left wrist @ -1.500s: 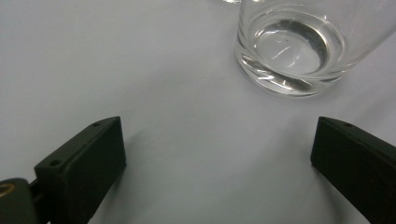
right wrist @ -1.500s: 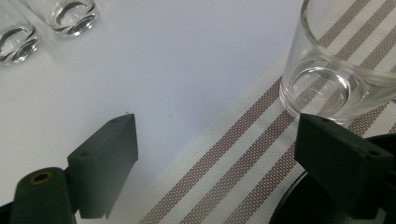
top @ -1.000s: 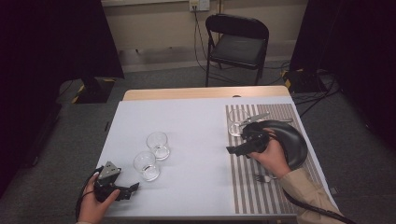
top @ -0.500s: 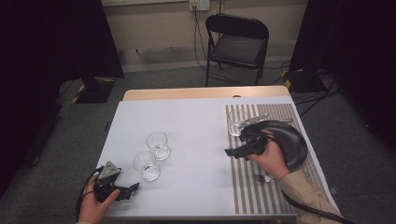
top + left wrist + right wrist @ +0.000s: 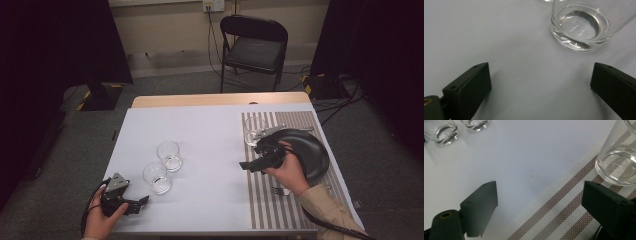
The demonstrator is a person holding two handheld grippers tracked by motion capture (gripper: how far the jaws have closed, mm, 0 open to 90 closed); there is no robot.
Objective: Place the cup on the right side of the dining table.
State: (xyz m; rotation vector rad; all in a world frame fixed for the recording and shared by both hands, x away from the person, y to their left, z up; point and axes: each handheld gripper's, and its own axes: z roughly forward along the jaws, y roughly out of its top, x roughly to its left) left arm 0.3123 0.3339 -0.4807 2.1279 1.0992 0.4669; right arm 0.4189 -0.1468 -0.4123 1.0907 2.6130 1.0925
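Three clear empty glasses stand on the pale table. Two are close together at the left front: one nearer me (image 5: 157, 177) and one behind it (image 5: 168, 155). The third glass (image 5: 255, 131) stands on the striped placemat (image 5: 280, 210), beside a black plate (image 5: 310, 150). My left gripper (image 5: 141, 202) rests open near the front left edge, and the near glass (image 5: 580, 27) stands upright just beyond its jaws. My right gripper (image 5: 249, 165) hovers open at the placemat's left edge. In its view the third glass (image 5: 619, 162) is at the far right, outside the jaws.
A fork (image 5: 280, 190) lies on the placemat near the right hand. A black folding chair (image 5: 255, 47) stands behind the table. The bare table surface (image 5: 210, 135) lies between the two groups of glasses. The two left glasses (image 5: 442, 131) show at the top left of the right gripper view.
The right gripper has drifted a little left and toward me, away from the glass on the placemat. The left gripper and the glasses have stayed put.
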